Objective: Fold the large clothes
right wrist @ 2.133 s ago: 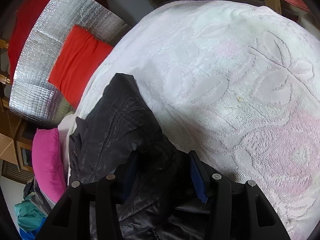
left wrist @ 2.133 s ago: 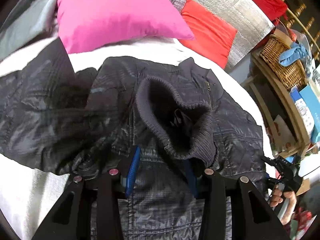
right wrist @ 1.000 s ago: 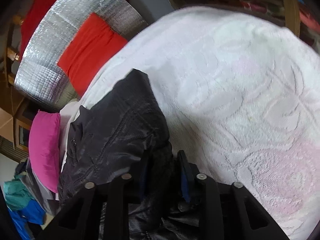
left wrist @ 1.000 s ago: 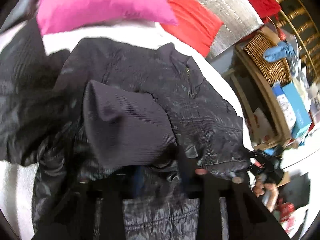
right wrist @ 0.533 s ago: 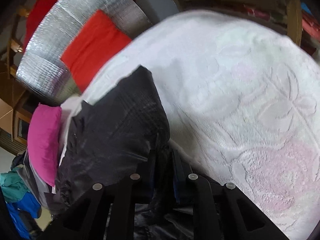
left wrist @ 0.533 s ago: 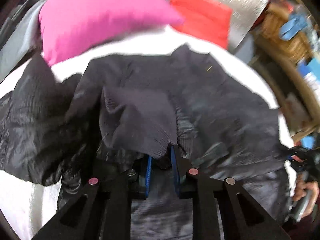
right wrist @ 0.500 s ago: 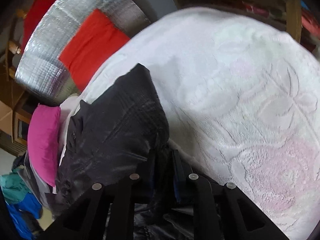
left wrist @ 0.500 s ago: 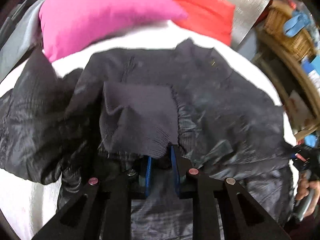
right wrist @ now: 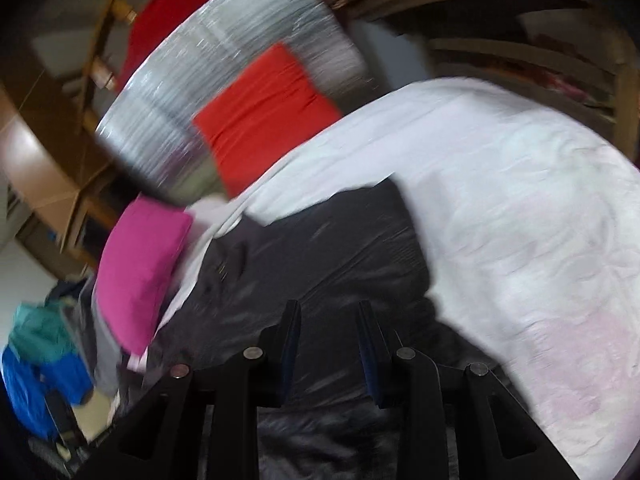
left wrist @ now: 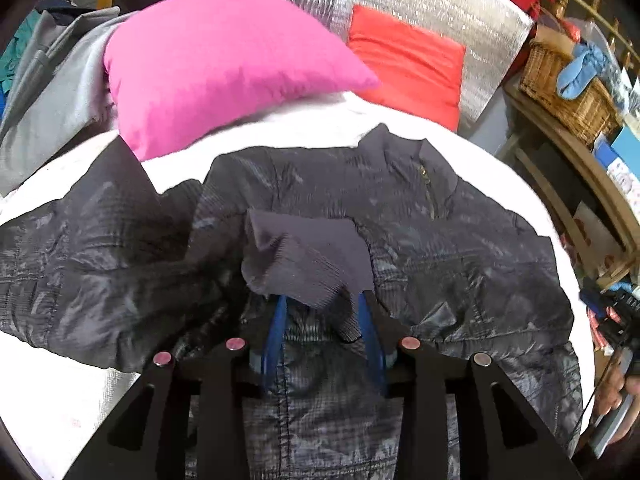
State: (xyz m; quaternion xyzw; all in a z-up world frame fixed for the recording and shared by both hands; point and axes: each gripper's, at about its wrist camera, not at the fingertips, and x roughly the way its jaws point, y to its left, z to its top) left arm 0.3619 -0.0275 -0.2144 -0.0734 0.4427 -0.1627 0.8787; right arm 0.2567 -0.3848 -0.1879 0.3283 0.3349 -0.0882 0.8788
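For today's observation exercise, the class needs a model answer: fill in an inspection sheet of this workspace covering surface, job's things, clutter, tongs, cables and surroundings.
Surface: white embossed bedspread, partly covered.
Job's things: dark quilted jacket spread flat, collar away from the camera; ribbed cuff folded onto its front.
Clutter: pink pillow and red cushion at the head end; grey garment beside them.
Tongs: left tongs opening, cuff edge lies between them; right tongs opening above the jacket, nothing pinched.
Cables: nothing seen.
Surroundings: silver foil panel, wicker basket on a wooden shelf, a hand at the right edge.
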